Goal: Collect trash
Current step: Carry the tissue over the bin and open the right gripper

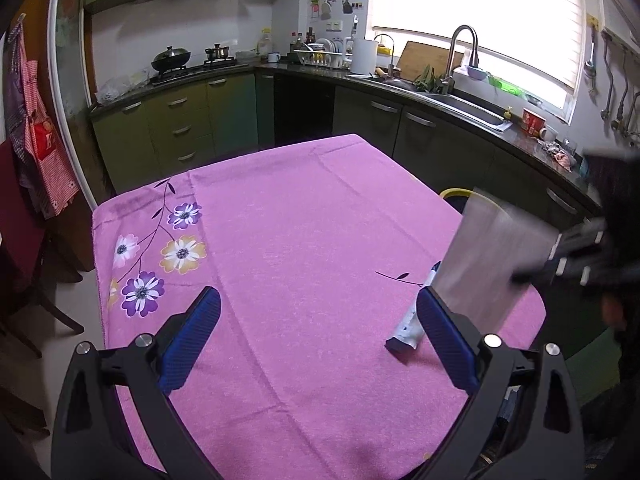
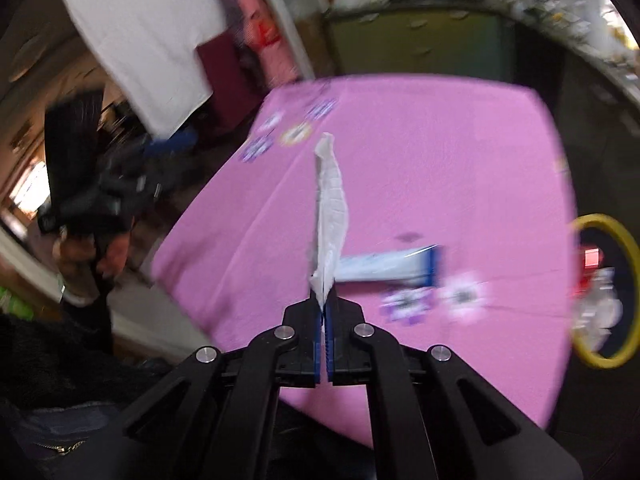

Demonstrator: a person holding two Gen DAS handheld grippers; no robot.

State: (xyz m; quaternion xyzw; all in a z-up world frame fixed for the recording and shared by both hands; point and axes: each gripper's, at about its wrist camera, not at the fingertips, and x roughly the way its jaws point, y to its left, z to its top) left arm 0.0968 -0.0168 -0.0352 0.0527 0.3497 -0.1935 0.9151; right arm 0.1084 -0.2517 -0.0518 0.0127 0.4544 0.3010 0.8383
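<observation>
Right wrist: tissue point(image 2: 330, 216) in hand-held gripper point(image 2: 323, 304) (pinched)

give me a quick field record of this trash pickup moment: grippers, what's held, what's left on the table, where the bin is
left gripper: open, holding nothing, above the table
right gripper: shut on a white tissue, lifted off the table
table: covered by a pink floral cloth
left on table: one white and blue wrapper, lying flat
bin: yellow-rimmed, beside the table edge, already holding some trash

Blown-out window point(image 1: 472, 12) glare lights the left view (right view motion-blurred, edges warped)
</observation>
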